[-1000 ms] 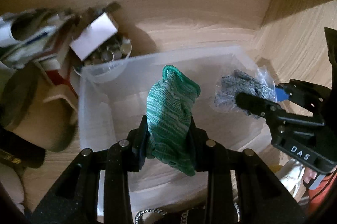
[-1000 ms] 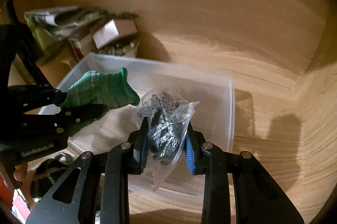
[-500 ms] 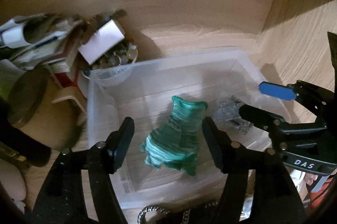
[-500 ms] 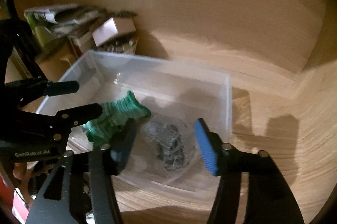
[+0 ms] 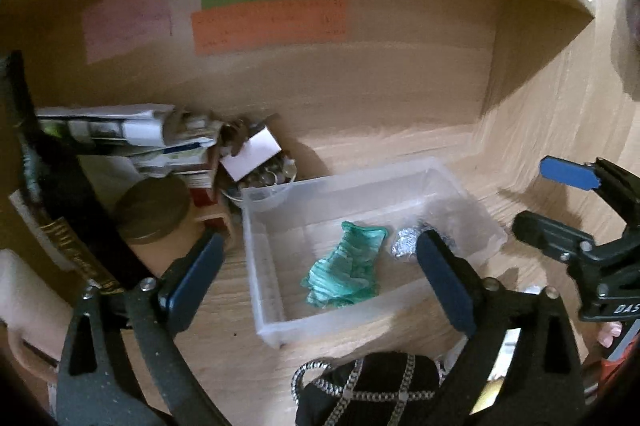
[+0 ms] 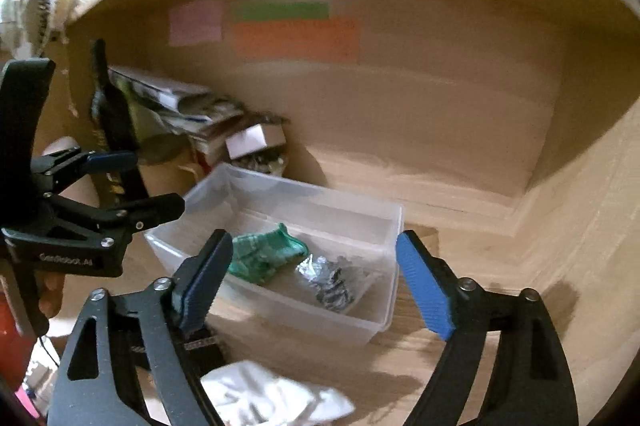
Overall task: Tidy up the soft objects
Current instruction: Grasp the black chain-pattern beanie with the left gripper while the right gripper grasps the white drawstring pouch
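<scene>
Both the left claw (image 5: 320, 266) and the right claw (image 6: 316, 286) hang spread wide and empty above the clear bin (image 5: 440, 173) on the tabletop (image 5: 224, 326), where the green sock (image 5: 344, 274) lies just left of the bagged grey item (image 6: 332, 280).

- Left hand-held gripper (image 5: 318, 272): matte black speckled frame, triangular cut-outs, silver screws at the finger joints, dark blue ribbed pads.
- From the right wrist view its side carries white "GenRobot.AI" lettering.
- Right hand-held gripper (image 6: 314, 290): same black frame, brighter blue pads; white "DAS" marking.
</scene>
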Available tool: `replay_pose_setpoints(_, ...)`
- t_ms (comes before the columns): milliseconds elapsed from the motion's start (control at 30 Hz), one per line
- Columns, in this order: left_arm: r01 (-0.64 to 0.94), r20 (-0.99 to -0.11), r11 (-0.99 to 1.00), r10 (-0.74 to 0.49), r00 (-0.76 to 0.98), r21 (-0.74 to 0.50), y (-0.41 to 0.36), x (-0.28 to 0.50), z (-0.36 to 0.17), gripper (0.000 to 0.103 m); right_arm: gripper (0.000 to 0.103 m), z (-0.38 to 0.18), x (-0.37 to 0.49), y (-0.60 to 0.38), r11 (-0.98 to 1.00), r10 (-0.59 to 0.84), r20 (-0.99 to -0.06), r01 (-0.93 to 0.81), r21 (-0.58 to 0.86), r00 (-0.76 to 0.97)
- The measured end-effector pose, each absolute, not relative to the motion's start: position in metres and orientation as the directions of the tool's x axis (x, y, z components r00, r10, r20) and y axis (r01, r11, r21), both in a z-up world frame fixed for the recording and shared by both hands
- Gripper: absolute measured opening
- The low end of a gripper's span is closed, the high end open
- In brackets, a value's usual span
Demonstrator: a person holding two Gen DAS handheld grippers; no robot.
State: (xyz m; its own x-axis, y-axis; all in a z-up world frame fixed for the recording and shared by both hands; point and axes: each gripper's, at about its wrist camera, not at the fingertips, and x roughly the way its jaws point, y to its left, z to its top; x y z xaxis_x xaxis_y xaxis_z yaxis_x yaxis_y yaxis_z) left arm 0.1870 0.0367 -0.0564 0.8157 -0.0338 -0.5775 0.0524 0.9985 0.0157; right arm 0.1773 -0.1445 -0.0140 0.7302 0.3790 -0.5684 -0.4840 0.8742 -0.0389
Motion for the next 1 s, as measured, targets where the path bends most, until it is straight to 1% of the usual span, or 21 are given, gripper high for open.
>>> replay_pose_setpoints(133,0.049,-0.562,0.999,-0.037,0.826,0.007,0.041,0.166,-0.06,0.101,0.084,-0.011,0.153,-0.153,0.877,0.382,-0.533,-0.478,-0.05,0.755)
replay_pose_setpoints(233,0.049,-0.582,0.999,-0.045,0.812,-0.008,0.047,0.157,-0.071,0.101,0.084,-0.016,0.142,-0.157,0.88,0.375,-0.535,-0.473,-0.051,0.757)
replay_pose_setpoints(467,0.042,-0.656,0.997,-0.071,0.751,-0.06,0.053,0.143,-0.111,0.101,0.084,-0.047,0.131,-0.157,0.886,0.342,-0.6,-0.461,-0.051,0.723)
replay_pose_setpoints(600,0.049,-0.695,0.993,-0.11,0.711,-0.107,0.048,0.14,-0.135,0.101,0.084,-0.072,0.13,-0.156,0.879,0.355,-0.656,-0.476,-0.008,0.666)
replay_pose_setpoints(667,0.064,-0.711,0.99,-0.134,0.691,-0.124,0.044,0.14,-0.146,0.098,0.084,-0.079,0.131,-0.155,0.874,0.367,-0.671,-0.486,0.012,0.644)
replay_pose_setpoints(733,0.079,-0.725,0.989,-0.144,0.674,-0.123,0.038,0.14,-0.154,0.09,0.084,-0.086,0.134,-0.152,0.873,0.364,-0.686,-0.488,0.015,0.63)
replay_pose_setpoints(800,0.091,-0.735,0.988,-0.154,0.66,-0.125,0.035,0.141,-0.16,0.085,0.084,-0.092,0.137,-0.149,0.874,0.354,-0.695,-0.486,0.007,0.626)
replay_pose_setpoints(867,0.091,-0.747,0.987,-0.159,0.646,-0.131,0.033,0.142,-0.169,0.083,0.083,-0.097,0.138,-0.147,0.869,0.355,-0.705,-0.494,0.008,0.614)
replay_pose_setpoints(900,0.092,-0.751,0.986,-0.165,0.64,-0.138,0.033,0.143,-0.172,0.078,0.083,-0.099,0.137,-0.147,0.869,0.355,-0.707,-0.495,0.007,0.612)
replay_pose_setpoints(933,0.093,-0.756,0.985,-0.172,0.632,-0.146,0.033,0.144,-0.175,0.073,0.081,-0.101,0.137,-0.147,0.869,0.35,-0.707,-0.494,0.001,0.614)
replay_pose_setpoints(967,0.093,-0.76,0.984,-0.175,0.626,-0.151,0.033,0.144,-0.176,0.07,0.079,-0.103,0.138,-0.146,0.869,0.347,-0.708,-0.494,-0.004,0.615)
replay_pose_setpoints(1000,0.091,-0.76,0.984,-0.175,0.626,-0.152,0.033,0.144,-0.177,0.064,0.073,-0.105,0.138,-0.145,0.868,0.344,-0.711,-0.497,-0.008,0.613)
